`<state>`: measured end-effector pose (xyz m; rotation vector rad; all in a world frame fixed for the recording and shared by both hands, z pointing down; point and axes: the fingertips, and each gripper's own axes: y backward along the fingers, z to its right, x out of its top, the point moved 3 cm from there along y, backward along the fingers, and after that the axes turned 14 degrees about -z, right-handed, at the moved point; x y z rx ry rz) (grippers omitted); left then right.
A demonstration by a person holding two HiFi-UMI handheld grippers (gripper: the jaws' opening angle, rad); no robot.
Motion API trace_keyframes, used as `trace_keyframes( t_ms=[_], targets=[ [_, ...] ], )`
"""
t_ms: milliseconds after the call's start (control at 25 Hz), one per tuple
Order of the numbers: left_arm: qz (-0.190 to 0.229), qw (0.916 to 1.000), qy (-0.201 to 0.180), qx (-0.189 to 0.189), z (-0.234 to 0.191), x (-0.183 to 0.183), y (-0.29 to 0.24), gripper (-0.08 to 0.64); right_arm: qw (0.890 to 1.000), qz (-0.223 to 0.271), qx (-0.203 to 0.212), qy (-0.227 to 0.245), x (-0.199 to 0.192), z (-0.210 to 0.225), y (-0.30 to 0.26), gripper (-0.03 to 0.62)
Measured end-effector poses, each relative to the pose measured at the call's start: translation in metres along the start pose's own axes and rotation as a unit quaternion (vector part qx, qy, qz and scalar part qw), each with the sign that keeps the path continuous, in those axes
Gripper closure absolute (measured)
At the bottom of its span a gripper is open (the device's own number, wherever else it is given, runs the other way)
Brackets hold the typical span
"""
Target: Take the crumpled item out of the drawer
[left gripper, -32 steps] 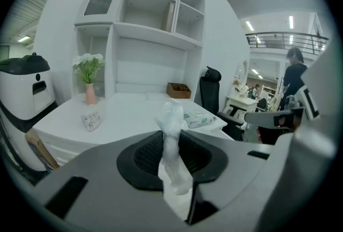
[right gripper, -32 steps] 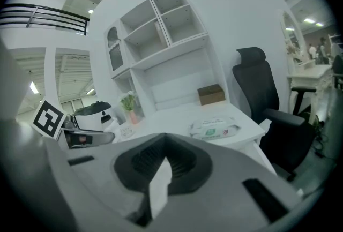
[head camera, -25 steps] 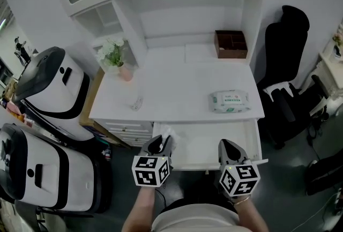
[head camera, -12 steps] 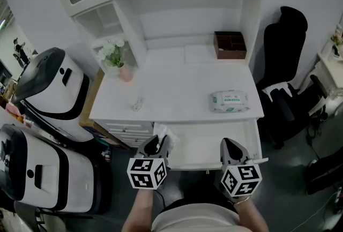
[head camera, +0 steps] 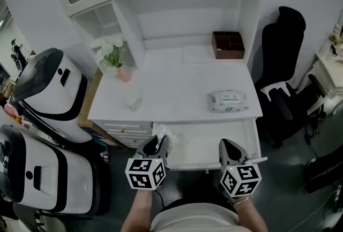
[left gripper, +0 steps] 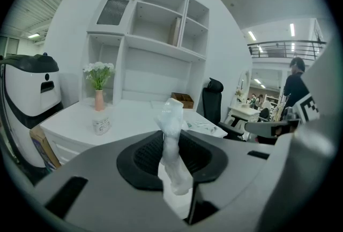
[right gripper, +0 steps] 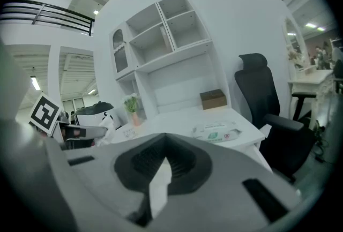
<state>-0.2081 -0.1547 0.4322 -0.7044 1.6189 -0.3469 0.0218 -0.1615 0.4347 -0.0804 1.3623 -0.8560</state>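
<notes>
1. Holding my two claws side by side at the bottom of the head view, I point both up the frame toward the desk (head camera: 177, 91), each tipped slightly downward, marker cubes facing the camera.
2. My left gripper (head camera: 159, 140) sits lower centre-left, over the left front corner of the open drawer (head camera: 209, 142). My forearm runs down behind it to the bottom edge.
3. Its jaws are part closed and pinch the crumpled item (left gripper: 172, 118), a white wad squeezed between the pads. Its top sticks up above them and its lower end hangs below, in the middle of the left gripper view.
4. In the head view the wad shows as a white tuft just ahead of the left jaws. I cannot tell whether its lower end clears the drawer.
5. My right gripper (head camera: 228, 146) rests level with the left, lower centre-right, over the right part of the drawer front. Its jaw tips meet, with nothing between them.
6. On the desktop a pack of wipes (head camera: 229, 100) lies right of centre, and a brown box (head camera: 228, 44) stands further up the frame.
</notes>
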Motion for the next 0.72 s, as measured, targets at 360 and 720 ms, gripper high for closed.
trace_keyframes(
  t_ms=[360,720],
  targets=[
    [0.002,1.0,-0.001,-0.002,-0.001,-0.0008,0.001,0.48,1.0,-0.001,0.001,0.004,-0.001,-0.0025,0.0016,0.591],
    [-0.002,1.0,-0.001,-0.008,0.0004,-0.0043,0.0,0.479,1.0,0.004,-0.001,0.004,0.0,-0.0045,0.0034,0.591]
  ],
)
